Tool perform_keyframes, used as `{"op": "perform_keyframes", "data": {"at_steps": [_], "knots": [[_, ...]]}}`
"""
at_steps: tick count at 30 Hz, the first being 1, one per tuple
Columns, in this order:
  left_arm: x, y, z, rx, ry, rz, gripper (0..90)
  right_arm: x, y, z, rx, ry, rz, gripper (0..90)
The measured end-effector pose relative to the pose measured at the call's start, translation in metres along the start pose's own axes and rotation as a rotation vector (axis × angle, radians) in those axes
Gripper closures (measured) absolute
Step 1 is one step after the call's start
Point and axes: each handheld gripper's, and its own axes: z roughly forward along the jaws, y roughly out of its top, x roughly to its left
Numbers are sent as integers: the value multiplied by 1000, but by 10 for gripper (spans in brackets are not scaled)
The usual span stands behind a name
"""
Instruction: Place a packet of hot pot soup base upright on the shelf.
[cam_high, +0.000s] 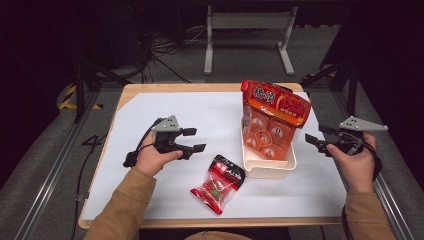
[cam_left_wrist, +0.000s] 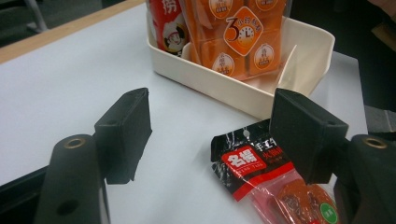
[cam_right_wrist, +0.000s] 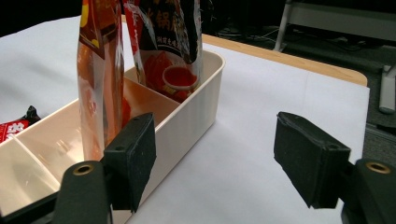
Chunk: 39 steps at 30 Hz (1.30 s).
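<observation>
High view shows the left gripper (cam_high: 192, 140) wide open beside the small red snack packet (cam_high: 218, 183) lying flat on the counter (cam_high: 150, 115) near the cream bin (cam_high: 267, 169); thin, slick film could slide away as the jaws close.

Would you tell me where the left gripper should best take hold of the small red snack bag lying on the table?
Probably by its black header strip. The snack bag lies flat with that stiffer end toward the tray, nearest the open left gripper. Coming from above, jaws across the strip, avoids squeezing the bulging clear part.
</observation>
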Motion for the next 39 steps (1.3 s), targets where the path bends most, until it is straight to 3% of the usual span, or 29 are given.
{"op": "perform_keyframes", "data": {"at_steps": [14, 17, 33, 39], "knots": [[3, -11, 41, 48, -69, -5, 335, 1, -3, 6, 21, 16, -15, 328], [4, -14, 49, 54, -73, -16, 344, 1, -4, 8, 37, 20, -8, 383], [9, -23, 76, 104, -110, -61, 372, 2, -8, 16, 69, 49, -3, 409], [8, -26, 88, 152, -132, -66, 384, 2, -8, 18, 78, 55, 2, 406]]}}
